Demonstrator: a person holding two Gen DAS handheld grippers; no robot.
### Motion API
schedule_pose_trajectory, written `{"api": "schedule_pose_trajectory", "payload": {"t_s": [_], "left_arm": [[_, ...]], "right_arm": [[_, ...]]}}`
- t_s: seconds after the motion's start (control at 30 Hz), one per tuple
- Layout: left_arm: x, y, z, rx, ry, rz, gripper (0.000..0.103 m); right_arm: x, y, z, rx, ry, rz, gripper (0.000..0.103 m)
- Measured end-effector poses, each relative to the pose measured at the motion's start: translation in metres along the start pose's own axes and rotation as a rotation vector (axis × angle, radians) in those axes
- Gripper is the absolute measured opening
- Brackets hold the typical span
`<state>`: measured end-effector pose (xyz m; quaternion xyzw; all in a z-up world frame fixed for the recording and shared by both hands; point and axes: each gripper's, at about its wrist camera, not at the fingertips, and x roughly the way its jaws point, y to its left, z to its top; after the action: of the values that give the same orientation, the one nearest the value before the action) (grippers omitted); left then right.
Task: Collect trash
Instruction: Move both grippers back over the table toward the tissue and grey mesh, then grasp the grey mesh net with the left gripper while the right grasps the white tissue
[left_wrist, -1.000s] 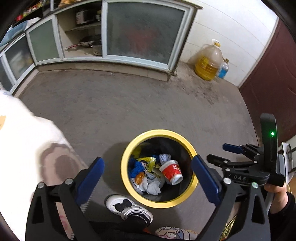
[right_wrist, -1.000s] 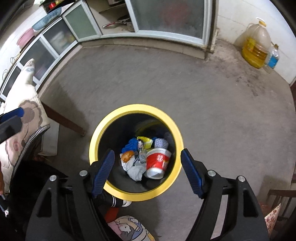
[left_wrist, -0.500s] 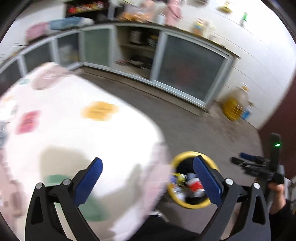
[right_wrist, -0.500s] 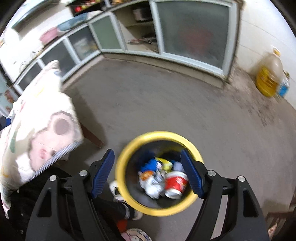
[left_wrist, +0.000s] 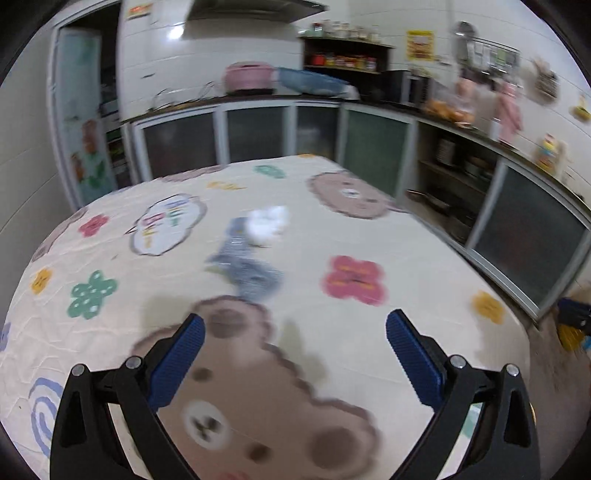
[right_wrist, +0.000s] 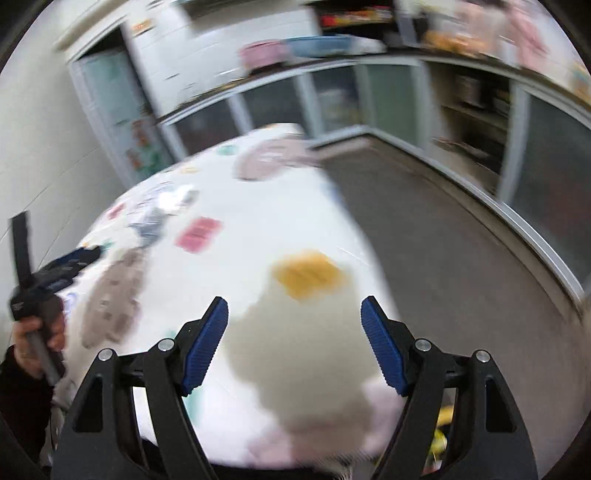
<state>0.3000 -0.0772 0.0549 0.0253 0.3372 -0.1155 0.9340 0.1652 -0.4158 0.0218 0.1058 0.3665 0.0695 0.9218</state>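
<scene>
We're over the counter (left_wrist: 424, 258) with both tongs spread wide and empty, left tongs (left_wrist: 295, 354) aimed at the trash. A crumpled white wad (left_wrist: 267, 223) touches a bluish-grey wrapper (left_wrist: 247, 271) mid-counter, well ahead. Next, we judge, reach forward and close on one. Open cloth all around; right tongs (right_wrist: 294, 341) hang near the counter's edge.

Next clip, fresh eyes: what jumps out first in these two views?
The big table under a cartoon bear tablecloth fills both views. Near its middle lie a crumpled white tissue and, just in front of it, a bluish-grey wrapper, both blurred. The left gripper and right gripper hover over the near edge, jaws wide and empty.
</scene>
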Motion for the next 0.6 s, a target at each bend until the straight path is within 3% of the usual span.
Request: {"api": "schedule_pose_trajectory", "payload": {"t_s": [0.23,0.43,0.6], "left_arm": [[0.044,0.037,0.018,-0.031,0.022,0.08,0.095],[0.075,0.051,0.025,-0.047,0.057,0.103,0.095],[0.099,0.061,0.031,-0.053,0.099,0.119,0.095]], "right_arm": [[0.105,0.086,0.087,-0.049,0.096,0.256,0.077],[0.181,0.125,0.134,-0.017,0.159,0.309,0.077],[0.243,0.136,0.159,0.094,0.249,0.366,0.076]]}}
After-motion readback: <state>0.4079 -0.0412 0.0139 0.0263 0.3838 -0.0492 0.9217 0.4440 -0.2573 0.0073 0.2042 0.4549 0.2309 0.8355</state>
